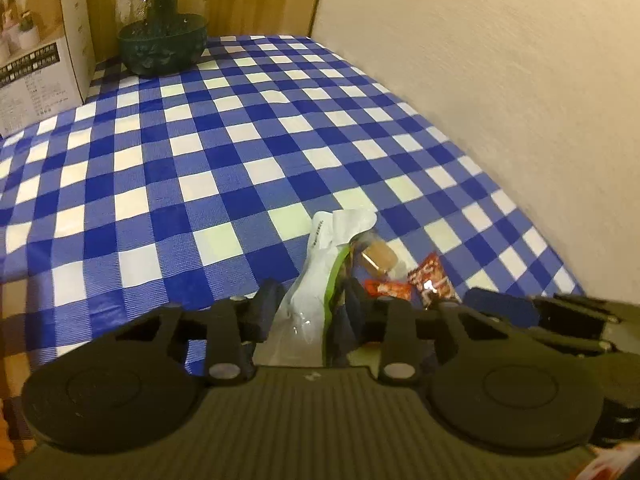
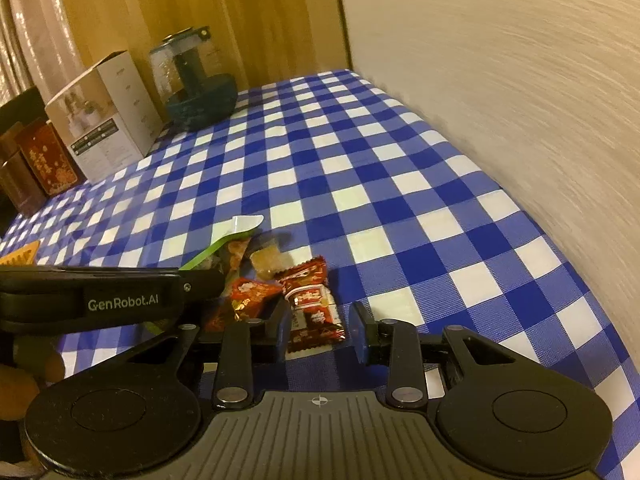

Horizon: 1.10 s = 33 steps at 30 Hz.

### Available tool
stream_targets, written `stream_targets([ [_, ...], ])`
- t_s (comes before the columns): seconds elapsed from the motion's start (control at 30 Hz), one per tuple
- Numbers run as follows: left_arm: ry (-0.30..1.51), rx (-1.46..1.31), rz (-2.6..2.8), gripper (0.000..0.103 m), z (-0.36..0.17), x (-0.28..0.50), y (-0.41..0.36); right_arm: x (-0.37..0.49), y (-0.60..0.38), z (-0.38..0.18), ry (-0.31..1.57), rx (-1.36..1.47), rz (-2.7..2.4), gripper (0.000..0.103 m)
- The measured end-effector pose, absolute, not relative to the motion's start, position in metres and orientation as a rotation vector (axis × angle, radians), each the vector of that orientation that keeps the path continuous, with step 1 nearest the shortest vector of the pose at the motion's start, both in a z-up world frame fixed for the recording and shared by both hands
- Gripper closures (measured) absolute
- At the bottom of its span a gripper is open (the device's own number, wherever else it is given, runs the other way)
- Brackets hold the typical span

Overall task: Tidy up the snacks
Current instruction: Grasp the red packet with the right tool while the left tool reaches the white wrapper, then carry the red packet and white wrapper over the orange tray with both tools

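Currently: left tool [image 1: 310,312] pinched on a white-and-green snack pouch [image 1: 316,280], raised over the blue-checked counter [image 1: 200,152]. Right tool [image 2: 320,326] narrowly spread around a red-and-white candy wrapper [image 2: 314,310] lying flat on the counter, pads not visibly pressing. Beside it: red wrapped candy [image 2: 250,294], amber wrapped sweet [image 2: 268,262]. Farther back: glass jar [image 2: 188,68], white carton [image 2: 108,116].

left wrist | our left gripper [image 1: 308,312] pinches a white-and-green snack bag [image 1: 316,280] | red candy wrappers [image 1: 416,284] and a tan candy [image 1: 378,258] just right | checked tablecloth [image 1: 200,152] | teal bowl [image 1: 162,46], white box [image 1: 40,60] far back
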<state>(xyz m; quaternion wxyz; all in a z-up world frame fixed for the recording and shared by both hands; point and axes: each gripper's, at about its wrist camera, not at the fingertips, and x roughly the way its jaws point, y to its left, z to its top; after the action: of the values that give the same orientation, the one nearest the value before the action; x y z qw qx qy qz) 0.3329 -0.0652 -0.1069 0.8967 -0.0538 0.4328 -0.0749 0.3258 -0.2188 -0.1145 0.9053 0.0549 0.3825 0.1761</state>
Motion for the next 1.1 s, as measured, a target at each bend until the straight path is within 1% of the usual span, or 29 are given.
stream_targets([
  [0.27, 0.861, -0.100, -0.187, 0.073, -0.109, 0.333, -0.065, 0.328, -0.219, -0.115, 0.778, 0.107, 0.388, 0.070],
  [0.43, 0.873, -0.073, -0.180, 0.073, -0.111, 0.332, -0.067, 0.327, -0.217, -0.116, 0.763, 0.090, 0.387, 0.070],
  [0.53, 0.880, -0.080, -0.164, 0.076, -0.110, 0.327, -0.065, 0.327, -0.217, -0.116, 0.758, 0.087, 0.389, 0.070],
  [0.63, 0.895, -0.090, -0.147, 0.076, -0.108, 0.318, -0.061, 0.328, -0.218, -0.116, 0.761, 0.093, 0.388, 0.070],
  [0.7, 0.902, -0.091, -0.139, 0.076, -0.108, 0.311, -0.060, 0.327, -0.218, -0.115, 0.766, 0.086, 0.381, 0.073],
  [0.77, 0.906, -0.090, -0.138, 0.076, -0.107, 0.302, -0.059, 0.327, -0.218, -0.114, 0.774, 0.089, 0.380, 0.075],
  [0.8, 0.909, -0.090, -0.137, 0.076, -0.106, 0.298, -0.058, 0.326, -0.219, -0.113, 0.779, 0.093, 0.382, 0.082],
  [0.83, 0.911, -0.087, -0.136, 0.076, -0.106, 0.293, -0.058, 0.324, -0.220, -0.111, 0.778, 0.095, 0.386, 0.086],
  [0.87, 0.913, -0.086, -0.137, 0.076, -0.106, 0.288, -0.058, 0.323, -0.221, -0.110, 0.784, 0.090, 0.383, 0.087],
  [0.93, 0.915, -0.105, -0.136, 0.076, -0.105, 0.277, -0.055, 0.317, -0.224, -0.106, 0.806, 0.090, 0.370, 0.089],
  [1.1, 0.917, -0.138, -0.170, 0.076, -0.103, 0.257, -0.048, 0.302, -0.233, -0.107, 0.858, 0.087, 0.355, 0.089],
])
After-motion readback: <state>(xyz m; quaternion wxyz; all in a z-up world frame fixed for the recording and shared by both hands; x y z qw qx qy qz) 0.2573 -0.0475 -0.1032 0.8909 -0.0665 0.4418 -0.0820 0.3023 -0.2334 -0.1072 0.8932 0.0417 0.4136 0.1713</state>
